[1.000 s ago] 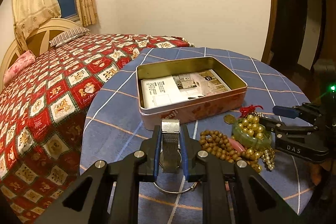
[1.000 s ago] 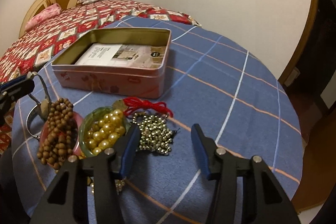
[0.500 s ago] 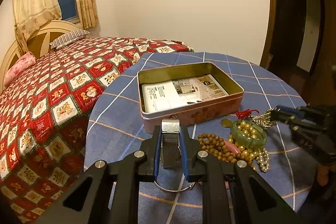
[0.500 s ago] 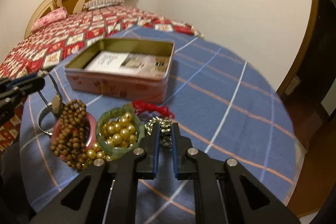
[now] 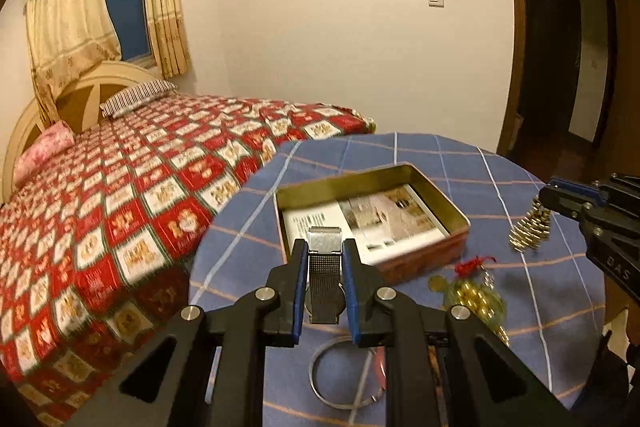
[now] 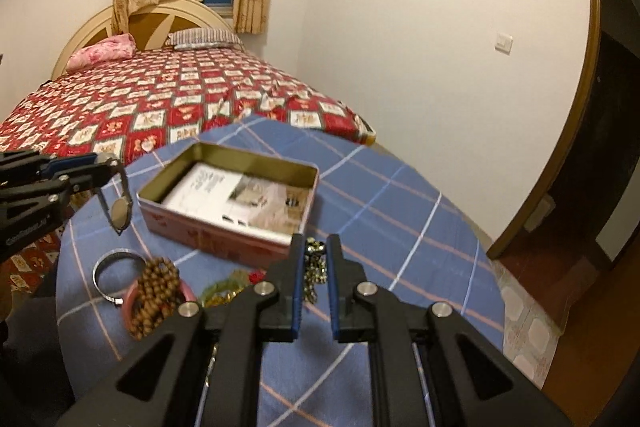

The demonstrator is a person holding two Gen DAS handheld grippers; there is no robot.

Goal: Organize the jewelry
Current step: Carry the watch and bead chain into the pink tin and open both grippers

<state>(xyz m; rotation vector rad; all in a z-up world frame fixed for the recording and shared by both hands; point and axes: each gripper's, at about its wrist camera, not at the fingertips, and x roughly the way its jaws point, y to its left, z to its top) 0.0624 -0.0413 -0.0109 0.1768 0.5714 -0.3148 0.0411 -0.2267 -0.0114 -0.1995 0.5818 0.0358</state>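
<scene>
A: Where was the watch [image 5: 324,267] when you paused?

B: Your left gripper [image 5: 323,255] had its jaws clenched on the mesh strap, clear of the counter [image 5: 540,307]. In the left wrist view the strap ran lengthwise straight away from you, clasp end pointing toward the tin [image 5: 452,205]. From the right wrist view the watch [image 6: 119,205] hung down from the jaws, dial lowest, just left of the tin [image 6: 224,231].

A: And your other side?

B: Your right gripper [image 6: 316,259] had its jaws grasping the gold bead chain [image 6: 314,267]. It dangled in a bunch [image 5: 530,229] above the counter, long axis roughly vertical, to the right of the tin.

A: What lay on the cloth?

B: A silver bangle [image 6: 114,275], a pink bangle [image 6: 130,301] with wooden beads [image 6: 154,287] piled on it, and a green bangle [image 5: 474,297] holding gold beads, touched by a red cord [image 5: 470,263]. Papers [image 5: 368,223] lay flat in the tin.
</scene>
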